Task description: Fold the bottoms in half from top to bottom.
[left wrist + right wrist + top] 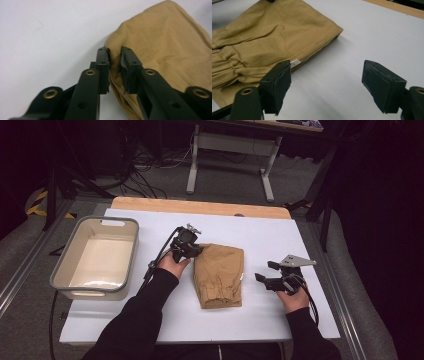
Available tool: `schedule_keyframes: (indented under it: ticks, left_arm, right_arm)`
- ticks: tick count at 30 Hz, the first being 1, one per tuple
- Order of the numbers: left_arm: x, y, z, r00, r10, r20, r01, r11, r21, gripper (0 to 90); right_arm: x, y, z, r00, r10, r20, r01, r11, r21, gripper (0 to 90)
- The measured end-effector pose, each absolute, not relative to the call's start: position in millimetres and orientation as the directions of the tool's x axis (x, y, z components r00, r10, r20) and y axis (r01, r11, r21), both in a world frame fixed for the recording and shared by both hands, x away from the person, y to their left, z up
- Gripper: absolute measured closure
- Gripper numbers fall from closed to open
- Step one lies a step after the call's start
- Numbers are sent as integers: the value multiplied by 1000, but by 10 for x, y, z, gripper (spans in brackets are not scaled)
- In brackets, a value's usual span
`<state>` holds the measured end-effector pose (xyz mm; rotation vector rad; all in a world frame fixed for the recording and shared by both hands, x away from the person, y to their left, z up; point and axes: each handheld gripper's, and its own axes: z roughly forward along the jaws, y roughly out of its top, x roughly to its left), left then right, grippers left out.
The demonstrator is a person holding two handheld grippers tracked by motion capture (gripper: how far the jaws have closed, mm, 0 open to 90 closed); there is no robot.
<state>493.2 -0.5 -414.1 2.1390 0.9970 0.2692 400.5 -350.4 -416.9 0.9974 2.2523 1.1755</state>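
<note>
A folded tan garment [219, 275] lies in the middle of the white table sheet [270, 232], with its gathered cuffs toward the near edge. My left gripper [197, 251] is at the garment's far left corner. In the left gripper view the jaws [115, 53] are pinched on a fold of the tan cloth [170, 50] at that edge. My right gripper [265, 271] stands open to the right of the garment, just above the sheet. In the right gripper view its jaws [327, 67] are wide apart with bare sheet between them, and the garment [274, 32] lies at upper left.
A grey plastic bin [59, 265] with a bare pale bottom stands at the table's left side. A strip of wooden tabletop [200, 207] shows along the far edge. Beyond it are a desk frame and cables on the floor.
</note>
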Motion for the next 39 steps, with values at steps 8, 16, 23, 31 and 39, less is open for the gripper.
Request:
schedule_keyframes:
  ticks: [8, 16, 23, 31, 39]
  left_arm:
    - [4985, 11, -4212, 693, 707, -141, 560, -405, 723, 311]
    - [5018, -96, -4370, 678, 725, -121, 589, -437, 680, 71]
    - [4990, -164, -4474, 697, 698, -166, 616, -464, 636, 35]
    - [4911, -255, -4537, 711, 690, -133, 603, -502, 619, 5]
    - [4859, -306, -4568, 702, 708, -80, 587, -511, 628, 2]
  right_arm:
    - [3975, -3497, -4146, -670, 741, -38, 378, 385, 842, 246]
    - [3969, -3485, -4153, -681, 731, -39, 372, 392, 841, 244]
    - [3967, -3472, -4160, -686, 726, -40, 371, 397, 840, 244]
    - [3962, -3460, -4160, -691, 721, -43, 366, 401, 840, 244]
    - [3963, -3454, -4164, -693, 719, -45, 367, 406, 837, 244]
